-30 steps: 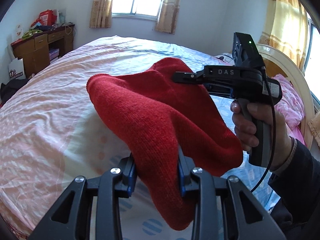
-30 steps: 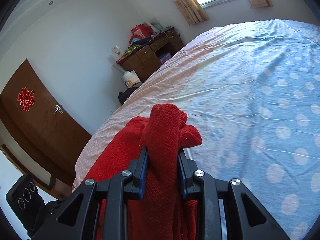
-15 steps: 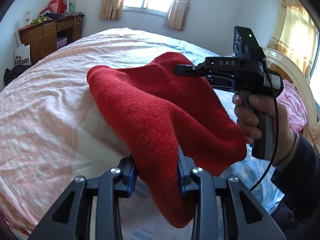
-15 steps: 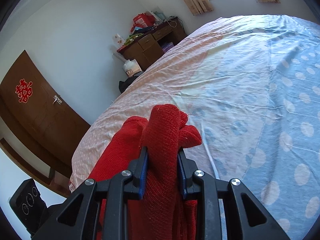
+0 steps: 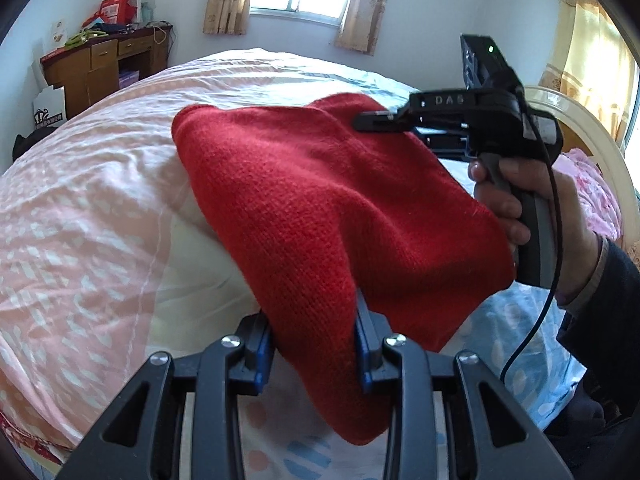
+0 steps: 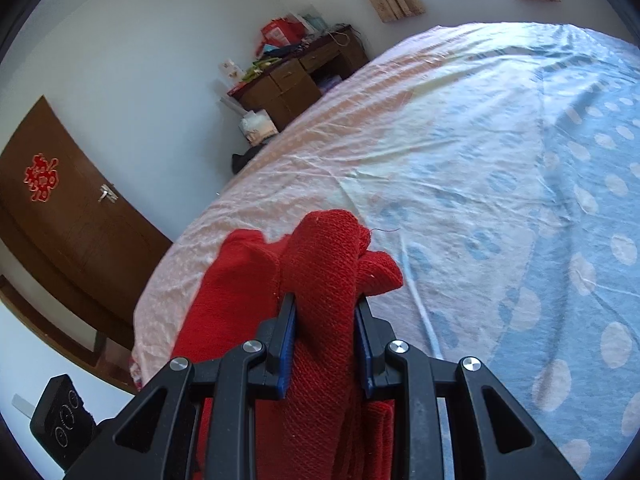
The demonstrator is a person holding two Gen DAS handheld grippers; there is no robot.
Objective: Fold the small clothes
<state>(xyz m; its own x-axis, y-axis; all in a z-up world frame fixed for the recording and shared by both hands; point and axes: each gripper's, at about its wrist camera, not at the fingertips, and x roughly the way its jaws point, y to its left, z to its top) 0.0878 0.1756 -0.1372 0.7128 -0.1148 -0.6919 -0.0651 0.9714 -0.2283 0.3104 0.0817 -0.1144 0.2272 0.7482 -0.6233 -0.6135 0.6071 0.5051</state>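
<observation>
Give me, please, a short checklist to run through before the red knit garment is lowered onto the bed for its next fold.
1. Left gripper clamped on the red knit garment: ok.
2. Right gripper clamped on a bunched edge of it: ok.
3. Garment spread flat between the grippers: not ok; it sags and hangs below the left gripper.
4. Bed sheet ahead free of other things: ok in the part that shows.
5. Cable from the right gripper clear of the garment: ok.
6. Layers aligned underneath: cannot tell.
</observation>
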